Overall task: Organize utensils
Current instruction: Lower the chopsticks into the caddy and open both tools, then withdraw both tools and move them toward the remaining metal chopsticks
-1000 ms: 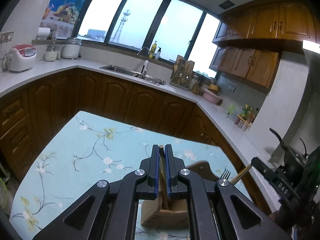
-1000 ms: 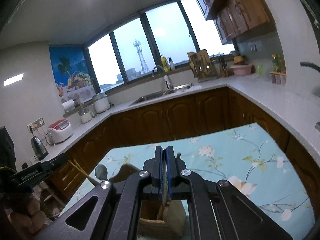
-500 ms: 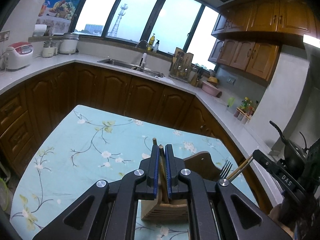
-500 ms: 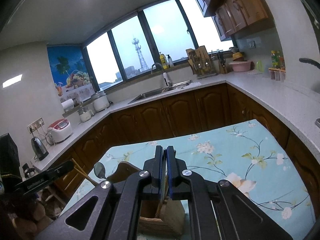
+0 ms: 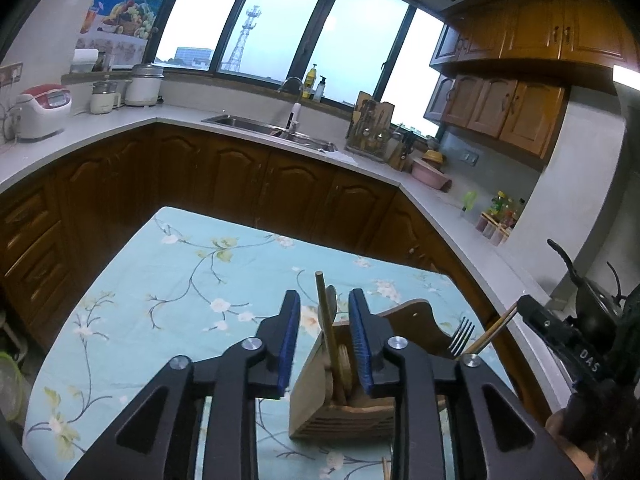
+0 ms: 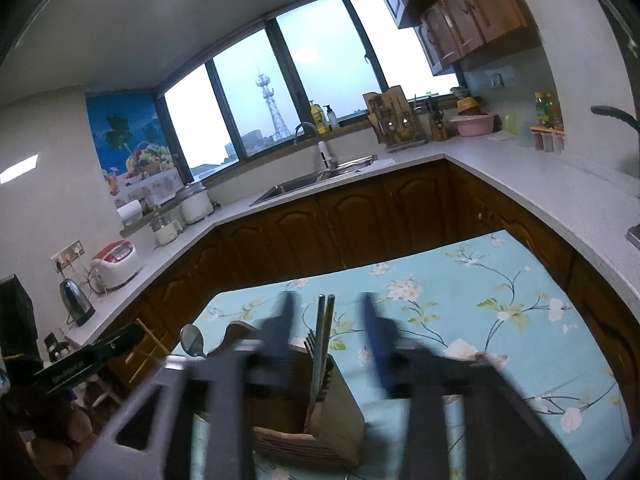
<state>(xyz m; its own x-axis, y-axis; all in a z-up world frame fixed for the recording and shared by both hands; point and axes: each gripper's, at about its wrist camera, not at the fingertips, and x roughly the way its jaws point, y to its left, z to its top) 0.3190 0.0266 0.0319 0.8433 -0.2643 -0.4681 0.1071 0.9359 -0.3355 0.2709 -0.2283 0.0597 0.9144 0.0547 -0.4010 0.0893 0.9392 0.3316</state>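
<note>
Release underway: left gripper [image 5: 324,312] and right gripper [image 6: 326,316], clamped a second ago, are opening; wooden-handled spoon [image 5: 328,320] and metal fork [image 6: 320,344] stand free, lower centre, in slatted wooden holder [image 5: 340,420].

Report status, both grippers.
Left gripper opening, wooden utensil free in holder. Right gripper opening, fork released. Nothing blocking.

The surface [image 5: 168,280] in front of me is wearing a light blue floral tablecloth [image 6: 500,300], and a wooden utensil holder [image 5: 340,412] is standing directly on it.
</note>
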